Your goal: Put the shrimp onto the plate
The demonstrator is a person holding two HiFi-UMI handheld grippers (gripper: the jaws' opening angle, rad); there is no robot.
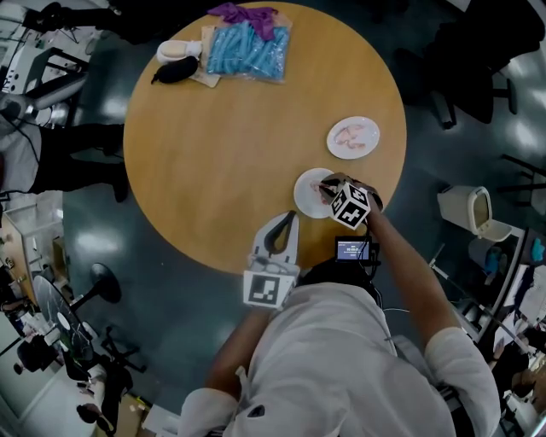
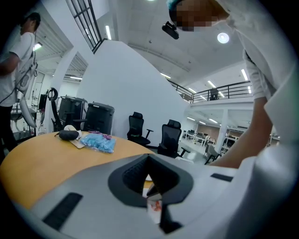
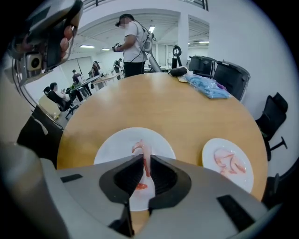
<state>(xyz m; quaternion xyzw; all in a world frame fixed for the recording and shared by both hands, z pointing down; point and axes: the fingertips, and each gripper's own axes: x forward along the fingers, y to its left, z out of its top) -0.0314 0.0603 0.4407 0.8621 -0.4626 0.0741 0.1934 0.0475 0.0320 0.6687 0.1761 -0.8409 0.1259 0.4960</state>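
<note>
My right gripper is shut on a pale pink shrimp, which stands up between the jaws just above the near white plate. A reddish bit lies on that plate under the jaws. Further right, a second white plate holds several shrimp. My left gripper hangs over the table's near edge, left of the near plate, shut and holding nothing.
At the round wooden table's far side lie a blue bag, a purple cloth, a black object and a white one. A person stands at the left. A bin is on the floor to the right.
</note>
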